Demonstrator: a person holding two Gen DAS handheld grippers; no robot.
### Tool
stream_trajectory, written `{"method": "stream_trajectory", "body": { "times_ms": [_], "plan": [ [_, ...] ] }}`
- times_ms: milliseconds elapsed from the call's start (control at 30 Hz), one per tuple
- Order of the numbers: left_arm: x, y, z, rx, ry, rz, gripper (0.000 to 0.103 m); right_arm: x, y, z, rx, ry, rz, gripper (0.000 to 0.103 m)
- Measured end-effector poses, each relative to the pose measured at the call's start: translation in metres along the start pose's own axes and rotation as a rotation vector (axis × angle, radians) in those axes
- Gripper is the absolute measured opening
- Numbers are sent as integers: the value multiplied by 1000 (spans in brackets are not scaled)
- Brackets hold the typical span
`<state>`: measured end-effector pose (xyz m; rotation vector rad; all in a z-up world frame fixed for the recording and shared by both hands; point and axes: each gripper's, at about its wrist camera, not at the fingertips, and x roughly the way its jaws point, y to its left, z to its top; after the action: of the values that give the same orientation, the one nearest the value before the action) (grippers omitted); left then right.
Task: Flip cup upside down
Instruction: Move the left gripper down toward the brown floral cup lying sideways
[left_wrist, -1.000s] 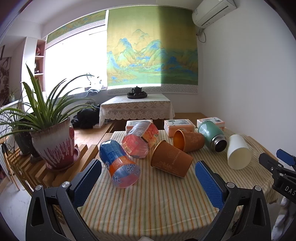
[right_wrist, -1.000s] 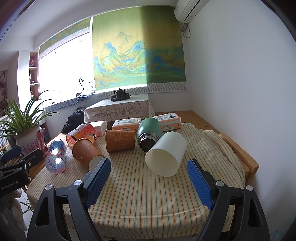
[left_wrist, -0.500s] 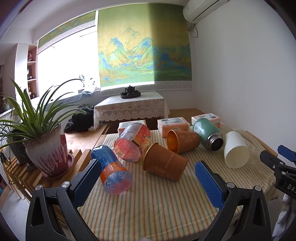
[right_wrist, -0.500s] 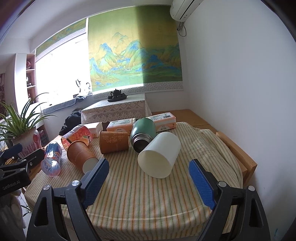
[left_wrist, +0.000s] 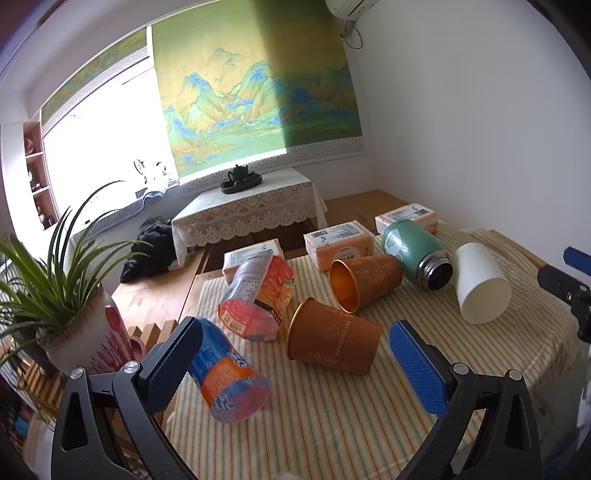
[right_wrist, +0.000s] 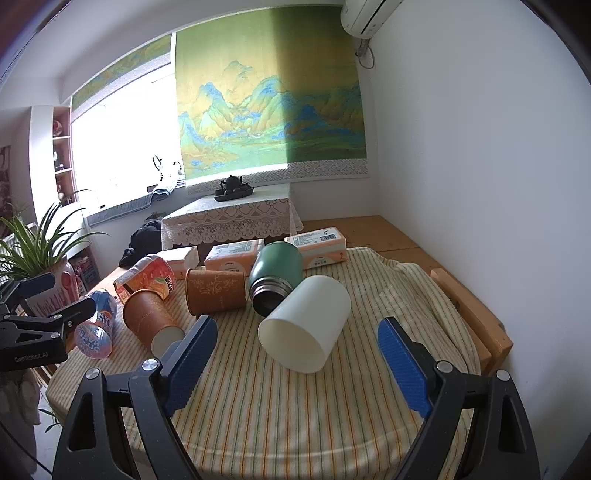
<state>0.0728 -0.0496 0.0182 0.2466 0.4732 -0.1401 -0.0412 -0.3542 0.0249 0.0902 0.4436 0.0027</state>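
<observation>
The smooth white plastic cup (right_wrist: 304, 325) lies on its side on the striped-cloth desk (right_wrist: 295, 406), touching the green steel flask (right_wrist: 275, 278). Both the right gripper (right_wrist: 295, 363) and left gripper (left_wrist: 291, 363) have jaws wide open, empty. Risk: an off-centre pinch rolls the cup.

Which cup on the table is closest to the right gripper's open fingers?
The white cup, lying on its side just ahead of the right gripper; both brown paper cups lie further left.

A home living room: landscape scroll (right_wrist: 269, 122), potted plant (left_wrist: 55, 306), lace-covered tea table (left_wrist: 247, 218).
</observation>
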Motion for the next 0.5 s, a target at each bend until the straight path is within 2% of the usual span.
{"method": "stream_trajectory", "body": {
  "times_ms": [67,200,300,500],
  "plan": [
    [3,0,5,14,8,-9,103,9,-1,9,-8,26,28,86],
    [15,-6,24,80,57,-84,103,14,-7,22,-6,27,41,86],
    [34,-18,46,177,110,-151,103,11,-14,26,3,14,37,86],
    [83,-53,81,383,235,-239,103,7,-42,19,54,25,17,86]
  ]
}}
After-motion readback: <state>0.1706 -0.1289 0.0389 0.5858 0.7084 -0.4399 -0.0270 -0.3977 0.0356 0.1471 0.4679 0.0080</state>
